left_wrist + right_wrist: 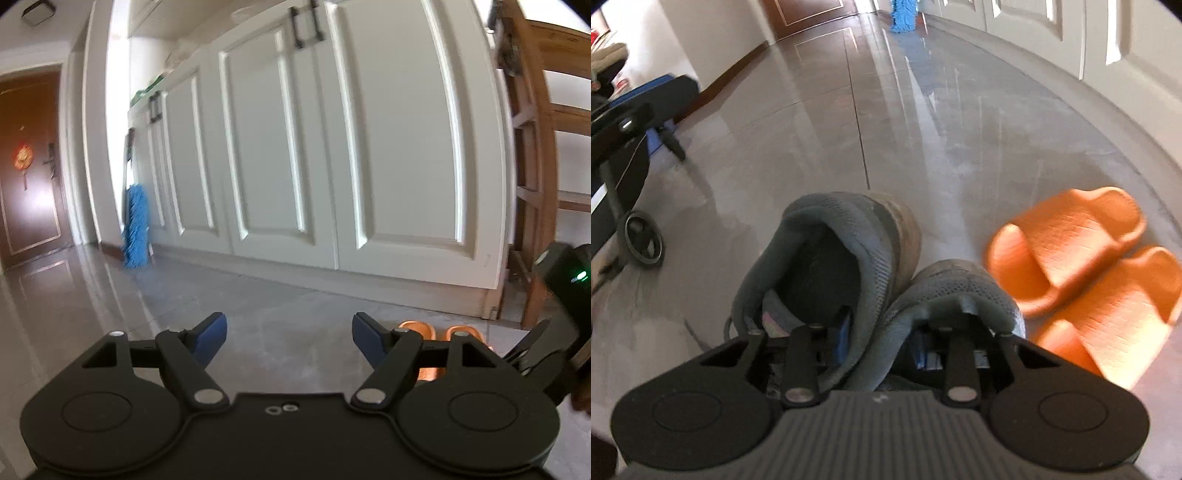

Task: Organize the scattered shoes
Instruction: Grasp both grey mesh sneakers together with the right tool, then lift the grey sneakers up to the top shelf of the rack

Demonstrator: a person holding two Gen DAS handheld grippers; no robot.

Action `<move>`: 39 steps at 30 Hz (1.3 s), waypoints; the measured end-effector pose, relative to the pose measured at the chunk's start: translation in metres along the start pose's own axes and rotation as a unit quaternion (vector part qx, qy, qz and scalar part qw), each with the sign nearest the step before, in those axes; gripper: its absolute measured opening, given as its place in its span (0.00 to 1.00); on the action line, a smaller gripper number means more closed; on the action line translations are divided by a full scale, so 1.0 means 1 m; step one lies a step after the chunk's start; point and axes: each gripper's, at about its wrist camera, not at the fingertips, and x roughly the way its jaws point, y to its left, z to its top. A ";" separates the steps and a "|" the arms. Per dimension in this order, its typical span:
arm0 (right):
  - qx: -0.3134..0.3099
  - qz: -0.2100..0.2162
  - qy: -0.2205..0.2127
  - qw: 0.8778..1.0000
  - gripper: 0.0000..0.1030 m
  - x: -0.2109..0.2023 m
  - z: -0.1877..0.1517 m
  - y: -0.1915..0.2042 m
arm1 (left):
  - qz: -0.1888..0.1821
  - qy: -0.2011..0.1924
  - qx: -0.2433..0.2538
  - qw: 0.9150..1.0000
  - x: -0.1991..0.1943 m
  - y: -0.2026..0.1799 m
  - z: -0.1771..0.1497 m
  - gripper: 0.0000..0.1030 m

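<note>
Two grey mesh sneakers (827, 258) hang side by side above the floor. My right gripper (882, 343) has one blue finger inside each shoe and is shut on their two touching collars. To their right, a pair of orange slippers (1071, 236) lies together on the grey tile near the cabinet base. In the left wrist view the same slippers (463, 332) peek out behind my left gripper (290, 332), which stands open with nothing between its blue pads. The body of the right gripper's handle (565, 280) shows at that view's right edge.
White panelled cabinet doors (332, 147) run along the floor. A blue fluffy mop (136, 225) leans at their far end by a brown door (29, 166). A wooden frame (532, 184) stands right of the cabinets. A black stroller (628, 147) is at the left.
</note>
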 end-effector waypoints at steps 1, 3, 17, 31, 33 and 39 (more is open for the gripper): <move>-0.005 0.003 -0.004 1.000 0.33 -0.013 -0.010 -0.007 | -0.007 -0.004 0.006 1.000 -0.001 -0.007 0.001 0.73; -0.018 0.005 -0.018 1.000 0.32 -0.026 -0.027 -0.015 | -0.019 -0.009 0.016 1.000 -0.003 -0.017 0.003 0.73; 0.018 -0.155 -0.291 0.944 0.29 -0.134 -0.197 -0.046 | -0.093 -0.027 0.120 0.988 0.001 -0.107 0.008 0.73; 0.207 -0.253 -0.165 0.931 0.29 -0.104 -0.191 -0.116 | -0.146 -0.014 0.100 0.984 0.012 -0.130 0.000 0.73; 0.251 -0.250 -0.137 0.925 0.29 -0.089 -0.178 -0.134 | -0.146 -0.010 0.091 0.985 0.015 -0.127 0.000 0.73; 0.329 -0.234 -0.088 0.911 0.30 -0.075 -0.167 -0.166 | -0.151 -0.003 0.074 0.986 0.020 -0.124 -0.001 0.73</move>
